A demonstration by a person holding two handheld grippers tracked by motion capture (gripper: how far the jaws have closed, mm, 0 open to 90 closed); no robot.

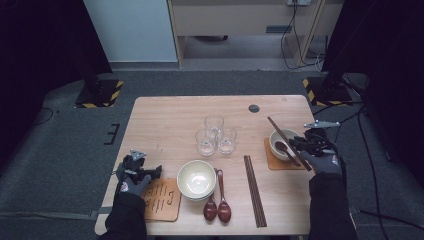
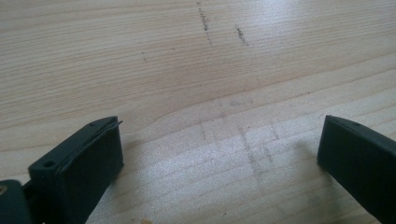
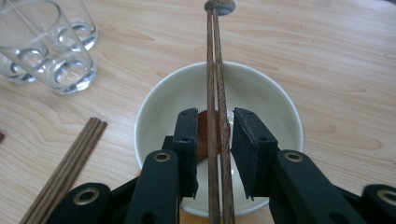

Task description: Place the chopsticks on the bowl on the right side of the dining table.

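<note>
A pair of brown chopsticks [image 1: 280,131] [image 3: 215,70] lies slanted across a small white bowl [image 1: 276,137] [image 3: 271,102] on a wooden coaster [image 1: 270,161] at the table's right. A dark wooden spoon [image 1: 282,146] [image 3: 203,135] rests inside the bowl. My right gripper [image 1: 300,145] [image 3: 215,116] straddles the chopsticks' near end, open, with a small gap between its pads and the sticks. My left gripper [image 1: 152,172] [image 2: 219,140] hovers low over bare tabletop [image 2: 187,70] at the front left, open and holding nothing.
Three clear glasses [image 1: 215,135] [image 3: 56,60] stand mid-table. Stacked white bowls [image 1: 196,179], two dark spoons [image 1: 217,205] and several chopsticks [image 1: 254,190] [image 3: 70,163] lie at the front. A second wooden coaster [image 1: 162,200] sits by my left hand. A round cable hole [image 1: 254,108] is in the table's far side.
</note>
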